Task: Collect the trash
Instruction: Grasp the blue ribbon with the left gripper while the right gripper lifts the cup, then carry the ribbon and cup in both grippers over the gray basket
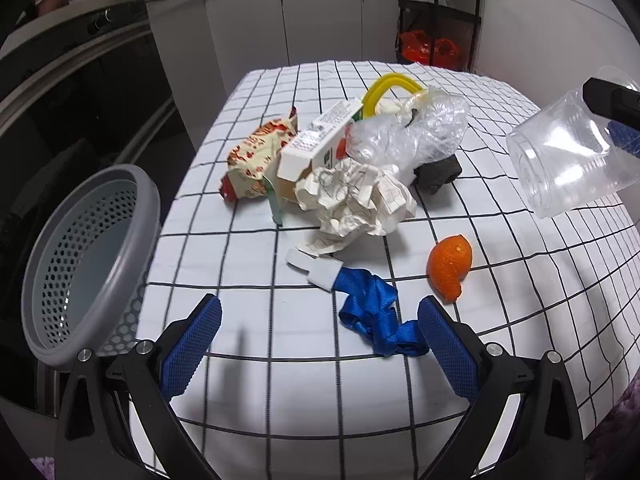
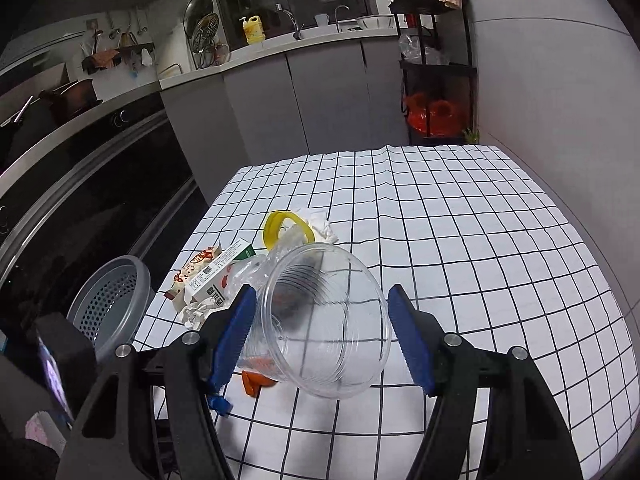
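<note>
Blue ribbon (image 1: 374,320) lies crumpled on the checked tablecloth (image 1: 248,264), one end just beside the right finger of the left gripper (image 1: 320,344), whose jaws stand wide apart with nothing between them. An orange peel (image 1: 450,268) sits near the ribbon. Farther back, a heap holds crumpled paper (image 1: 356,200), a small carton (image 1: 316,140), a printed wrapper (image 1: 260,156), a clear plastic bag (image 1: 412,132) and a yellow ring (image 1: 390,88). A grey perforated bin (image 1: 88,264) stands at the table's left edge. The right gripper (image 2: 320,336) holds a clear plastic cup (image 2: 324,320) tilted above the table; whether both pads press it, I cannot tell.
</note>
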